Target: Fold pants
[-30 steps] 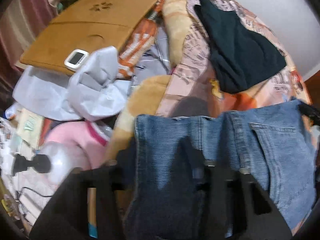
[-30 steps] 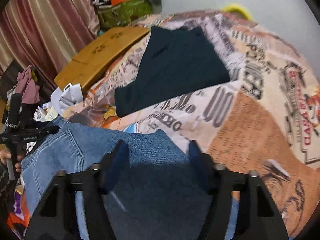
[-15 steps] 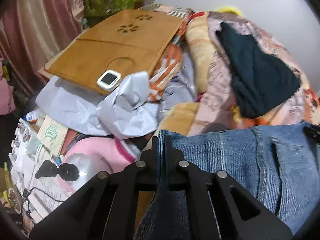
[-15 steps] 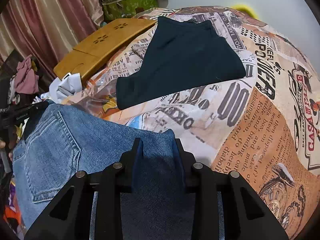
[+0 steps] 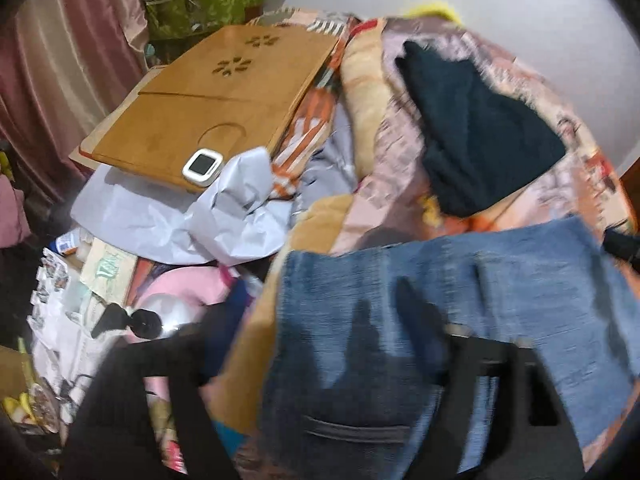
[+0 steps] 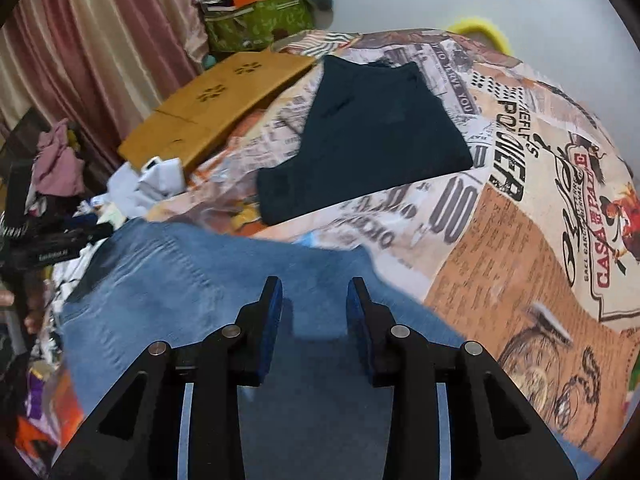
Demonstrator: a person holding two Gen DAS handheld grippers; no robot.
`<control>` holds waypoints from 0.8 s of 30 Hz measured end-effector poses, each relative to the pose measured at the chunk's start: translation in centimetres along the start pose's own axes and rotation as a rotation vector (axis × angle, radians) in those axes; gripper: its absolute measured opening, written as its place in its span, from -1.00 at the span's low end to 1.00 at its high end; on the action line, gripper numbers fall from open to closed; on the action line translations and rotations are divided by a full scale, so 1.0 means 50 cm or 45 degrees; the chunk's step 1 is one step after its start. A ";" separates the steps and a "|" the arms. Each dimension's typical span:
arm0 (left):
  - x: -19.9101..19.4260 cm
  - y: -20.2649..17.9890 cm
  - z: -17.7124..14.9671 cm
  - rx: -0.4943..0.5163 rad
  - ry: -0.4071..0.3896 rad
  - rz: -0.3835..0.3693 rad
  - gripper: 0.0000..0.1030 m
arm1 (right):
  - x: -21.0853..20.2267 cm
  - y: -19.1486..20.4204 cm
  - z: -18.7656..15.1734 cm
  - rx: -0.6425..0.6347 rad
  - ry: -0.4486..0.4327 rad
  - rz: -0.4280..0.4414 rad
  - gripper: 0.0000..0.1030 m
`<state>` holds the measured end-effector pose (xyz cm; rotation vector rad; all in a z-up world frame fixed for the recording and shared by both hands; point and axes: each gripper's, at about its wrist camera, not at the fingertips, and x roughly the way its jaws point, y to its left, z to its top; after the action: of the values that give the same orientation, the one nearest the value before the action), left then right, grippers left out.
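Note:
The blue denim pants [image 5: 460, 300] lie folded on the printed bedspread [image 6: 520, 240], back pocket showing; they also show in the right wrist view [image 6: 192, 280]. My left gripper [image 5: 320, 320] is open above the pants' left edge, its fingers wide apart and blurred. My right gripper [image 6: 314, 300] is open above the pants' right part, with bare blue pads [image 6: 274, 312] and nothing between them. The other gripper's tip shows at the left edge of the right wrist view [image 6: 52, 240].
A folded dark garment [image 6: 368, 140] lies further back on the bed. A wooden lap tray [image 5: 208, 100] with a small white device [image 5: 202, 166] lies at the left. Crumpled white paper [image 5: 224, 220], a pink item and clutter fill the left side. Curtains hang behind.
Both grippers were shut on the pants' edge half a second ago and have opened and let go. The pants now lie flat on the bed.

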<state>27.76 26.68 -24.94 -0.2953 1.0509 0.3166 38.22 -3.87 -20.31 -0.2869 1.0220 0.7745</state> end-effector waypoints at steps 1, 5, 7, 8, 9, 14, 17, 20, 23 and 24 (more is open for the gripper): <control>-0.006 -0.007 0.000 -0.013 -0.002 -0.031 0.73 | -0.007 0.010 -0.006 -0.010 0.005 0.003 -0.26; -0.003 -0.050 -0.002 0.040 0.049 -0.040 0.73 | -0.019 0.040 -0.031 -0.035 0.034 0.011 -0.22; 0.007 -0.065 -0.018 0.075 0.084 -0.031 0.73 | -0.019 0.053 -0.048 -0.024 0.067 0.046 -0.10; 0.014 -0.068 -0.030 0.089 0.105 -0.015 0.73 | -0.017 0.055 -0.055 -0.023 0.079 0.054 -0.05; 0.022 -0.070 -0.045 0.106 0.126 0.006 0.73 | -0.016 0.060 -0.064 -0.027 0.091 0.057 0.01; 0.044 -0.056 -0.120 0.191 0.189 0.093 0.78 | -0.013 0.095 -0.119 -0.078 0.131 0.053 0.07; 0.024 -0.027 -0.142 0.162 0.175 0.101 0.84 | -0.027 0.104 -0.134 -0.094 0.137 0.058 0.09; 0.007 -0.008 -0.160 0.133 0.166 0.080 0.84 | -0.040 0.100 -0.151 -0.053 0.133 0.086 0.15; -0.011 0.009 -0.175 0.106 0.159 0.053 0.85 | -0.060 0.100 -0.172 -0.027 0.111 0.116 0.26; -0.013 0.009 -0.175 0.111 0.166 0.052 0.85 | -0.063 0.103 -0.173 -0.023 0.113 0.124 0.26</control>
<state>20.31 23.64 -28.49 -0.2189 1.1969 0.2904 28.05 -6.42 -21.42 -0.2913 1.1196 0.8653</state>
